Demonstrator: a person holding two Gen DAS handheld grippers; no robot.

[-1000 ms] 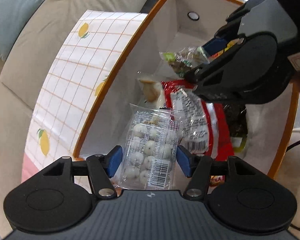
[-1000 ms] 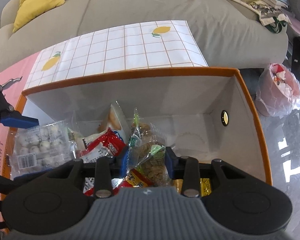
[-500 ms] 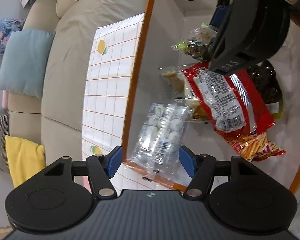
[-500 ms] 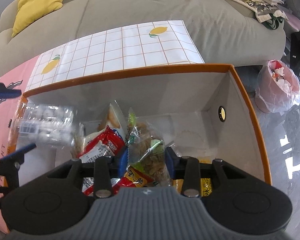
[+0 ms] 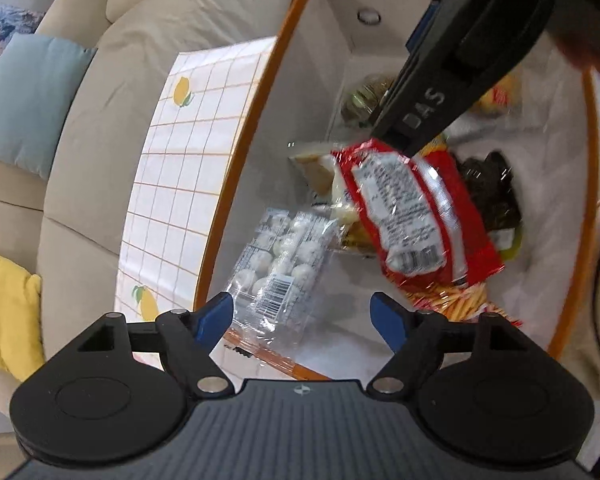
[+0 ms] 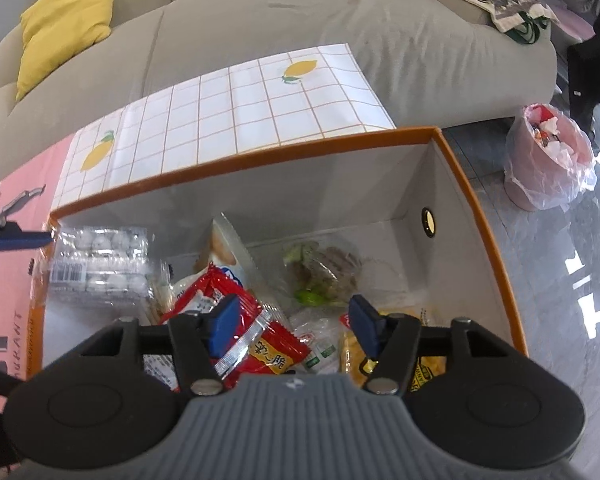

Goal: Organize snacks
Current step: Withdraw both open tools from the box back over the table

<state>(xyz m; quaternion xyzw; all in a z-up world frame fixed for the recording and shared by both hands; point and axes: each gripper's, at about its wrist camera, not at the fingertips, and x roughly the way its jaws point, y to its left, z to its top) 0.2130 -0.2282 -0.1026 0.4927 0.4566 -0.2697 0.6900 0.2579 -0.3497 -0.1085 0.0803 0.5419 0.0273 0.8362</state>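
An orange-rimmed box [image 5: 236, 168] [image 6: 260, 158] holds several snack packs. A clear pack of white balls [image 5: 280, 268] [image 6: 96, 268] lies inside at the box's near left corner, leaning on the rim. My left gripper [image 5: 302, 316] is open and empty just above and behind that pack. A red packet [image 5: 408, 216] [image 6: 240, 320] lies in the middle. A clear bag of nuts with a green label [image 6: 320, 276] lies loose on the box floor. My right gripper [image 6: 292, 328] is open and empty over the box, above the red packet.
A lemon-print cloth [image 6: 228, 128] covers the table behind the box. A beige sofa [image 6: 300, 28] with a yellow cushion [image 6: 64, 28] lies beyond. A pink bin [image 6: 548, 160] stands on the floor at right. A yellow packet [image 6: 384, 356] lies under the right gripper.
My right gripper has opened and let the nut bag drop to the box floor. My left gripper has pulled back a little from the released pack of white balls.
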